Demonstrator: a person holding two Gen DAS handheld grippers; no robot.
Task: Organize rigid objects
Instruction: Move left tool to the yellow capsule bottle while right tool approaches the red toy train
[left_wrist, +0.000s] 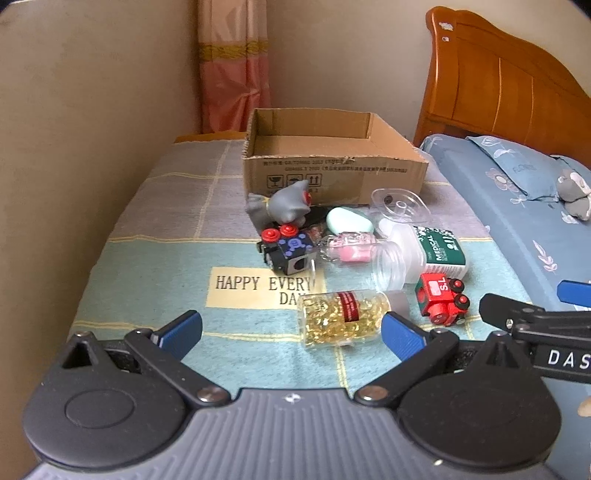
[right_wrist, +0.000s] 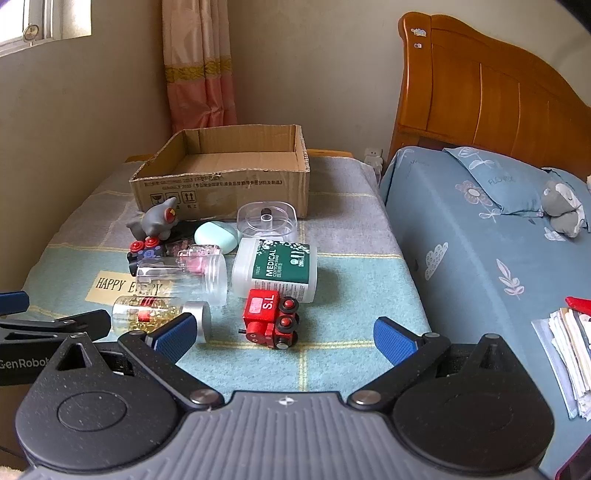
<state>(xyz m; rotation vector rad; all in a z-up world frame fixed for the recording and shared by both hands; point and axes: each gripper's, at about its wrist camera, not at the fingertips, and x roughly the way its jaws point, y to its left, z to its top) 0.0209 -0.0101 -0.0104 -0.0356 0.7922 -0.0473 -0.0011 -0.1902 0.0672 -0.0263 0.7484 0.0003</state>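
An open cardboard box stands empty at the back of the cloth-covered table. In front of it lie a grey toy figure, a black cube with red knobs, a mint oval case, a clear empty jar, a medical cotton swab box, a jar of yellow capsules and a red toy train. My left gripper is open, just in front of the capsule jar. My right gripper is open, close to the train.
A clear plastic lid lies by the box. A bed with blue bedding, a wooden headboard and a grey plush is on the right. Papers lie at the bed's near edge. A wall and curtain are behind.
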